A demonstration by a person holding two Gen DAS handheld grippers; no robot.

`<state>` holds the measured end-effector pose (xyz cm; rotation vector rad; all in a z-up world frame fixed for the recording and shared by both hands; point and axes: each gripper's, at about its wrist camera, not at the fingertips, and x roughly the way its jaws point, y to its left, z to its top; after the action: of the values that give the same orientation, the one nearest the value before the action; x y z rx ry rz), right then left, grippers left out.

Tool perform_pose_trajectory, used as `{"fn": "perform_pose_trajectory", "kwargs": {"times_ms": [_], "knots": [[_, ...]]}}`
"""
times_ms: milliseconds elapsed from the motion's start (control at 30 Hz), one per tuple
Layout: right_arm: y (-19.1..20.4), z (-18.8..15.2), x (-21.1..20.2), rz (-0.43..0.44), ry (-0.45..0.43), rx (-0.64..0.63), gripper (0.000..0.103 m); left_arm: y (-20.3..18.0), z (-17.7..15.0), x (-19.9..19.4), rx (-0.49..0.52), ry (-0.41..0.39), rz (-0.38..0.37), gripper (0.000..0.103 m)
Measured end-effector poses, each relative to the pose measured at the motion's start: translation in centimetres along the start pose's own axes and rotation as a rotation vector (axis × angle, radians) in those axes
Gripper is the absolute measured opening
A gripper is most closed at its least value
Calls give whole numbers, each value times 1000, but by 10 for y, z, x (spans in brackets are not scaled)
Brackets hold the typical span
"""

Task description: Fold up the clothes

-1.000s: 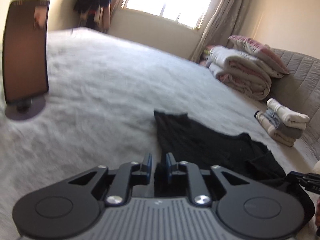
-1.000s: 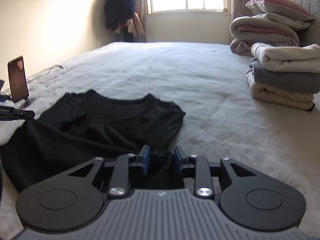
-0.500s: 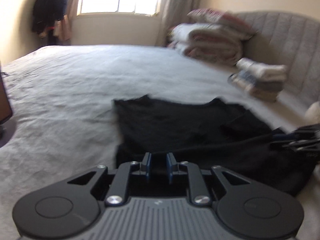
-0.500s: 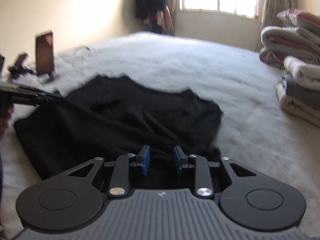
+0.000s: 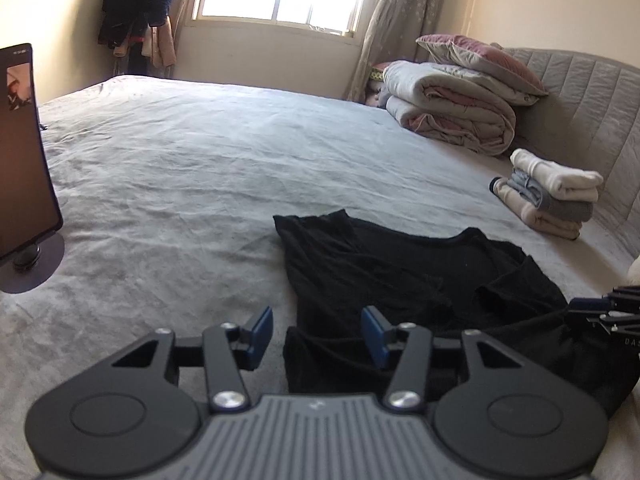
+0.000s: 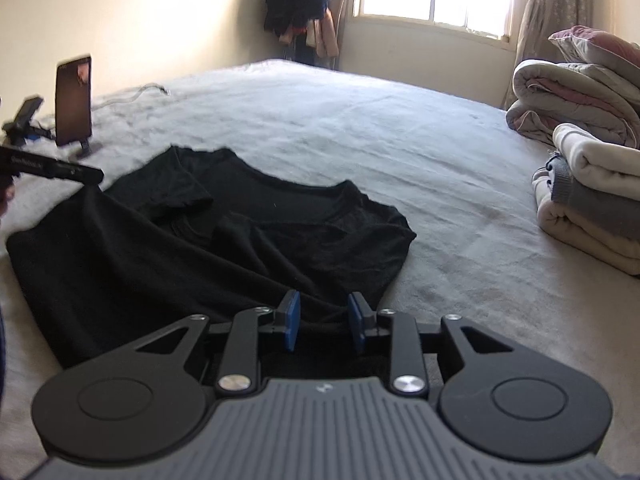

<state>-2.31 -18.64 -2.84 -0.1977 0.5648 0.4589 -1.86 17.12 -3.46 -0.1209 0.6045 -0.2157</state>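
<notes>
Black fabric of a T-shirt [image 5: 400,280] lies spread and rumpled on the grey bed cover [image 5: 200,168], neckline toward the far side, one sleeve folded onto the body. The left gripper [image 5: 316,334] hovers over the shirt's near corner with its blue pads [image 5: 260,330] spread wide, holding nothing. The right gripper [image 6: 324,322] sits at the opposite hem, fingers parted with dark cloth between them; whether they grip it I cannot tell. A phone on a stand [image 5: 24,152] stands at the bed's left, folded towels [image 6: 592,196] and rolled quilts [image 5: 452,112] at its right.
</notes>
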Motion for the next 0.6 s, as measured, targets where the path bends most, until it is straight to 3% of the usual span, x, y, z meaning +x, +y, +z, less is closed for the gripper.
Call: {"fn": "perform_pose_trajectory", "kwargs": {"times_ms": [100, 133, 200, 267, 533, 600], "knots": [[1, 0, 3, -8, 7, -13, 27, -2, -3, 6, 14, 29, 12, 46], [2, 0, 4, -10, 9, -17, 24, -2, -4, 7, 18, 35, 19, 41], [3, 0, 6, -15, 14, -26, 7, -3, -7, 9, 21, 43, 32, 18], [4, 0, 8, -20, 19, -34, 3, -2, -8, 6, 9, 27, 31, 9], [1, 3, 0, -80, -50, -39, 0, -3, -10, -3, -17, -57, 41, 7], [-2, 5, 1, -69, -40, -21, 0, -4, -9, -1, -9, -51, 51, 11]]}}
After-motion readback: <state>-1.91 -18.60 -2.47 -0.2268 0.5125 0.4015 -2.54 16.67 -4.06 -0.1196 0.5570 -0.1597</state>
